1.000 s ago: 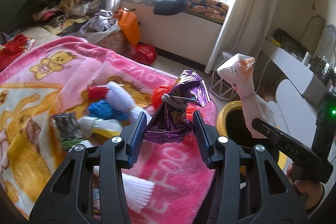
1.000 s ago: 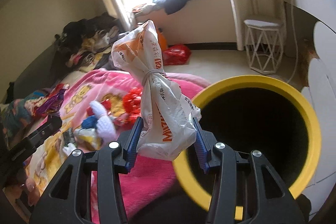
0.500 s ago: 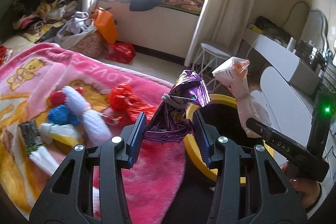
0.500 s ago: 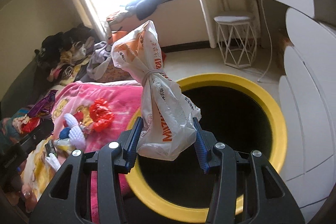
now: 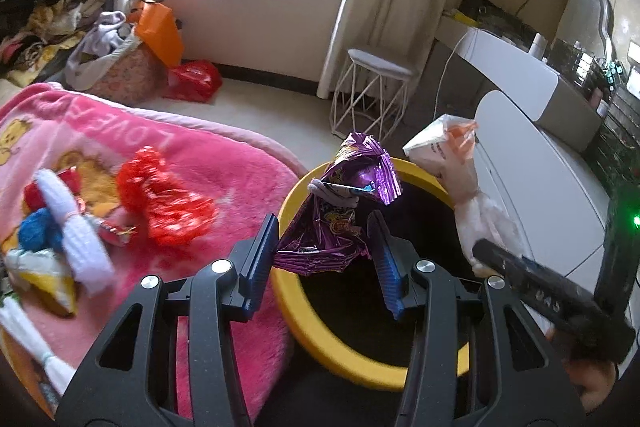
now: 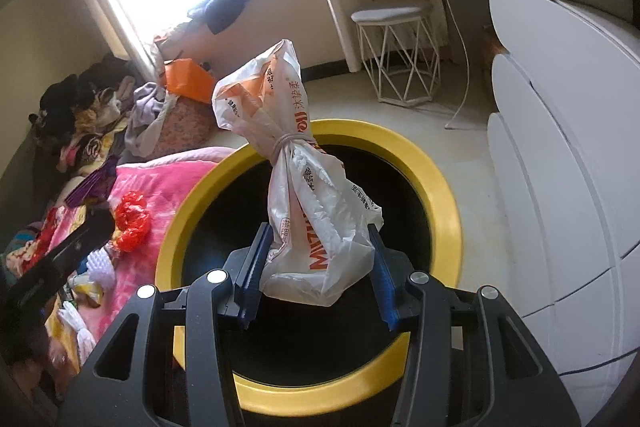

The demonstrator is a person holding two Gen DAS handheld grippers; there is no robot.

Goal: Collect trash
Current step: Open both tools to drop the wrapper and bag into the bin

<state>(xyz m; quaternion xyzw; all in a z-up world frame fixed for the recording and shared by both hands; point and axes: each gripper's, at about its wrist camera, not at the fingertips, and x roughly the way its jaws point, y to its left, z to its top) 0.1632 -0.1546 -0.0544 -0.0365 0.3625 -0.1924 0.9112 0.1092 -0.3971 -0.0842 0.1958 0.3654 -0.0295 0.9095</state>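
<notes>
Over the yellow bin [image 6: 436, 187], holding a tied white bag [image 6: 316, 227] in the right tongs [image 6: 318, 275], clamped partway. Gripping a purple wrapper [image 5: 340, 227] in the left tongs [image 5: 326, 259] likewise; both awaiting dropping. On the bed [image 5: 240, 195], leaving red wrapper [image 5: 168, 195] and other litter uncollected.

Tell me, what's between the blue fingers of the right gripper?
A tied white plastic bag sits squeezed between the right gripper's fingers, held over the yellow bin. The right wrist view shows it.
</notes>
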